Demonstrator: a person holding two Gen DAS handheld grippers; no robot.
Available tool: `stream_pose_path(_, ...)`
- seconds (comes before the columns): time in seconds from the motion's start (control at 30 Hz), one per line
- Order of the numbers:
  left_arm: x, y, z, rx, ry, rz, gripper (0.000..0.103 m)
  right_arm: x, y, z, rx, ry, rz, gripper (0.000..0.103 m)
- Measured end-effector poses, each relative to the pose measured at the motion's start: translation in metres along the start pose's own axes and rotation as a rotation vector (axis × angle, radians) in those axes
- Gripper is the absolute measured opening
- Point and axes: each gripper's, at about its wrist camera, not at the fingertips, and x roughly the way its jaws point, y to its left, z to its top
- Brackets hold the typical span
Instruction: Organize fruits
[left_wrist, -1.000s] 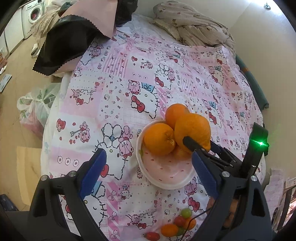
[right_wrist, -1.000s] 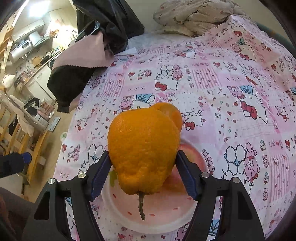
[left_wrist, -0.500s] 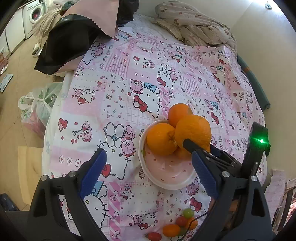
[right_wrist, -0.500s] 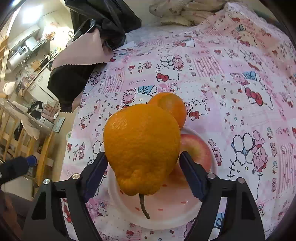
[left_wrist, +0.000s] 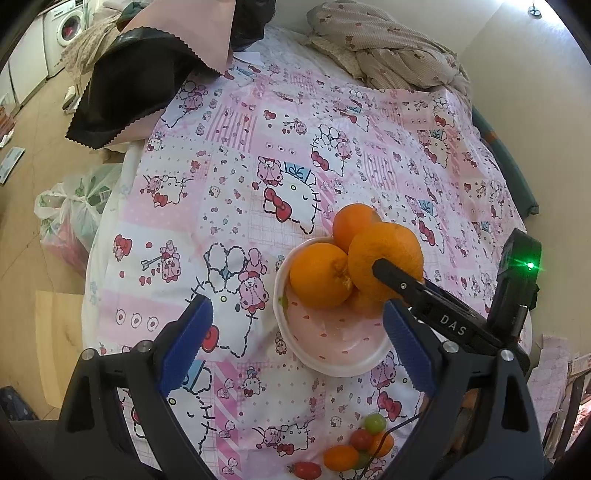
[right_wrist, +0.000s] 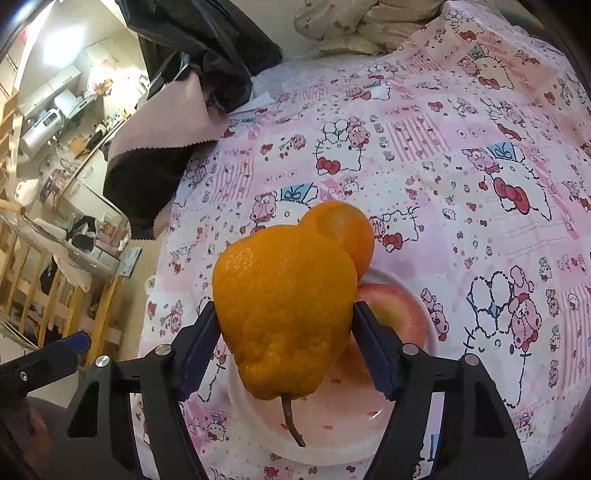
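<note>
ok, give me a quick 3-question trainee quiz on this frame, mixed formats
1. True or false: the left gripper holds a fruit.
2. Multiple choice: the large stemmed orange sits between the blue pads of which gripper? A) left B) right C) neither
3. Fill in: the small tomatoes lie on the ______, outside the pink bowl.

Key: 1. False; it is open and empty. 2. B; the right gripper is closing its jaws on it above the bowl. 3. Bedsheet.
</note>
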Motion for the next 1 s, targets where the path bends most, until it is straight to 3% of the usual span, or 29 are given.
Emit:
stream_pose_path(0.2,-0.001,0.002,0.000,-0.007,-0.001,-0.002,0.091,-0.017,0.001,0.010,-0.015,-0.101,-0.027,0.070)
stream_pose_path(0.57,0.002,0.002,0.001,-0.009,0.005,-0.001,0.091,-0.014,0.005,0.019,-0.068,-0.109,-0.046,0.067)
stream_pose_path(0.8,0.002,0.001,0.000,0.002,0.004,0.003,0.091,-0.018,0.019,0.023,-0.180,-0.184,-0.108,0.066)
stream_pose_path(1.0,0.001,0.003,0.001,-0.007,0.001,0.005,0.091,-0.008,0.034,0.003,-0.332,-0.207,-0.166,0.069)
